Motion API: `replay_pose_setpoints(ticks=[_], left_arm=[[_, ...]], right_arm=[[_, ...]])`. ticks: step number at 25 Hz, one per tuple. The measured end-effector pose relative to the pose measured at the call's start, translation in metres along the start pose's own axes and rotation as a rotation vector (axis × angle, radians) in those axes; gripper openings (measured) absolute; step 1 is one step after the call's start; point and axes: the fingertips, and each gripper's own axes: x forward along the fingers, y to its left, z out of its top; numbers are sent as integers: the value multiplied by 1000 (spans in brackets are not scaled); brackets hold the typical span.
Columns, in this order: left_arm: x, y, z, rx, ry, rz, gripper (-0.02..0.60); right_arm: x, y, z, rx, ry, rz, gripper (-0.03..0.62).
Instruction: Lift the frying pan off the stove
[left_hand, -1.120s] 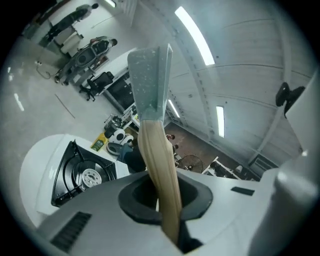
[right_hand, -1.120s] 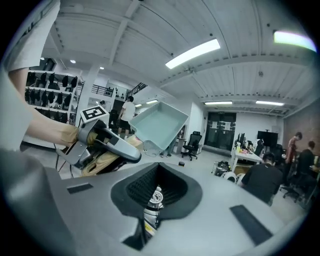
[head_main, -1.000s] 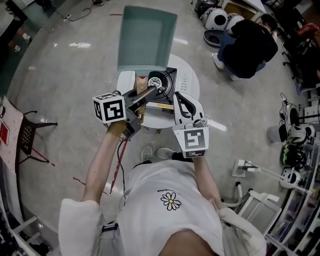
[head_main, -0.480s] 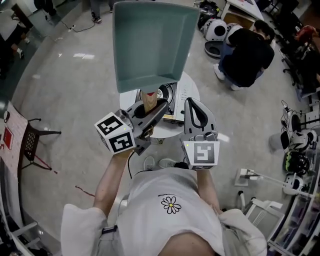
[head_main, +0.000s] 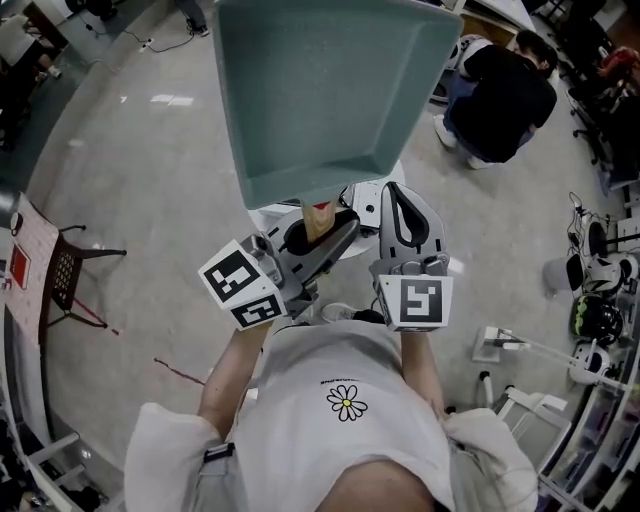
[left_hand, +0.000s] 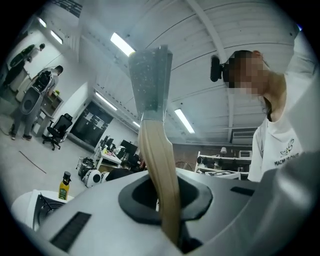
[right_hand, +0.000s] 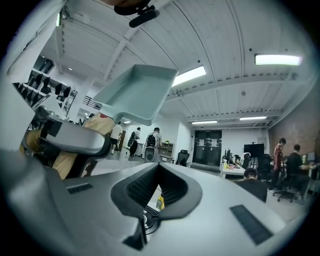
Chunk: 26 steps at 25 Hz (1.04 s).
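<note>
Change over the last 1 s: the frying pan (head_main: 320, 90) went from sitting low over the tabletop (head_main: 262, 215) to high and close under the head camera, where it filled the top of that view. My left gripper (head_main: 322, 238) rose with it and tipped the pan end upward. Judgement: the pan was clear of the stove (right_hand: 149, 220), so the lift itself looked done. What remained was to hold it steady or set it somewhere.

Left jaws: narrow, clamped on the wooden handle (left_hand: 159, 175). In the left gripper view the handle ran straight up out of the jaws to the teal pan body above.

Right gripper (head_main: 398, 200): jaws together, nothing between them. It stayed just beside the left gripper, not touching the pan. In the right gripper view the pan hung up and to the left of the jaws, well apart, and the burner showed below them.

Risk noted: 1-sided grip on a long handle, so the pan could sag or swing.
</note>
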Motion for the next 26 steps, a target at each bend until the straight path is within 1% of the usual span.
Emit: replay_pose_setpoints(ticks=[2, 4, 9, 16, 26], left_arm=[[-1, 1, -2, 28, 6, 3, 20], [-1, -1, -1, 39, 7, -5, 20], [0, -4, 2, 27, -8, -34, 20], [-1, -3, 0, 33, 3, -33, 21], [0, -3, 3, 12, 3, -30, 21]], right_arm=[[1, 1, -2, 5, 18, 2, 3], [1, 1, -4, 1, 29, 0, 2], [5, 0, -1, 9, 13, -12, 3], [3, 2, -4, 8, 13, -9, 2], [0, 6, -10, 13, 34, 4, 2]])
